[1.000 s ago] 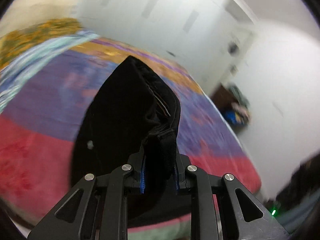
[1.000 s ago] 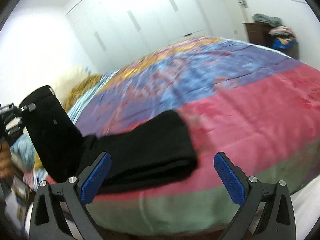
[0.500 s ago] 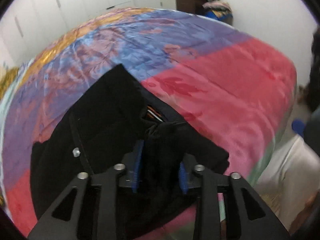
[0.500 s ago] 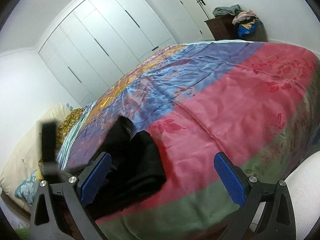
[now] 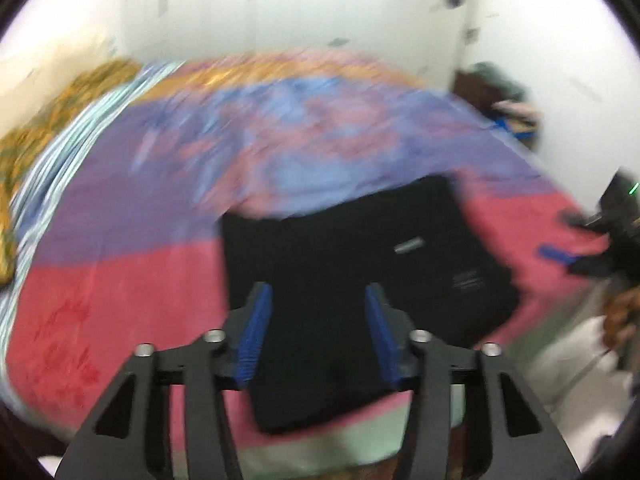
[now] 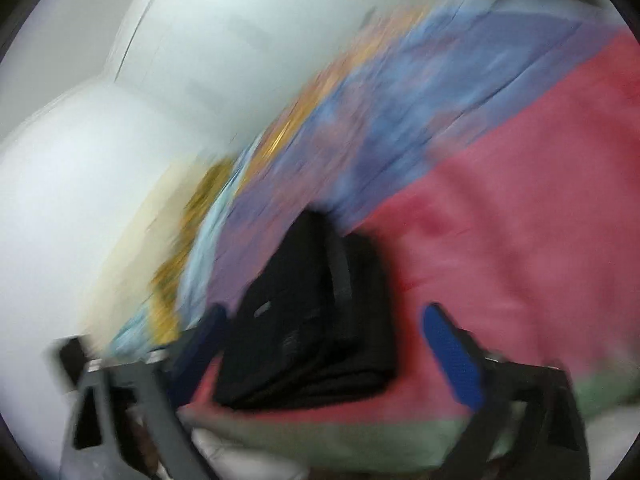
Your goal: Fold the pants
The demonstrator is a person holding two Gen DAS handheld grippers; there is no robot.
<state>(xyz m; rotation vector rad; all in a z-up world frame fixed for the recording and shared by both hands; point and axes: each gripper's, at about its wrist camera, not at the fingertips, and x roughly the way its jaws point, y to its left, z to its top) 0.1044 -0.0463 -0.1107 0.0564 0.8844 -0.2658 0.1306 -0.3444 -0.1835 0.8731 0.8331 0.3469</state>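
Bed (image 5: 120,264) w/ multicolor quilt carries the folded black pants (image 5: 360,264), lying flat near its front edge. Your left gripper (image 5: 316,328) hangs over them, jaws released, nothing held. Right gripper (image 6: 320,356) is blurry but its jaws are spread wide too, pants just ahead.

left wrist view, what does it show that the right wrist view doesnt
Only the left wrist view shows the dark cabinet with clothes piled on it, the other hand-held gripper at the right edge, and labels on top of the pants. Only the right wrist view shows the stacked layers along the folded edge. Both show the black pants folded on the colourful bedspread, each view's own hand-held gripper open and empty.
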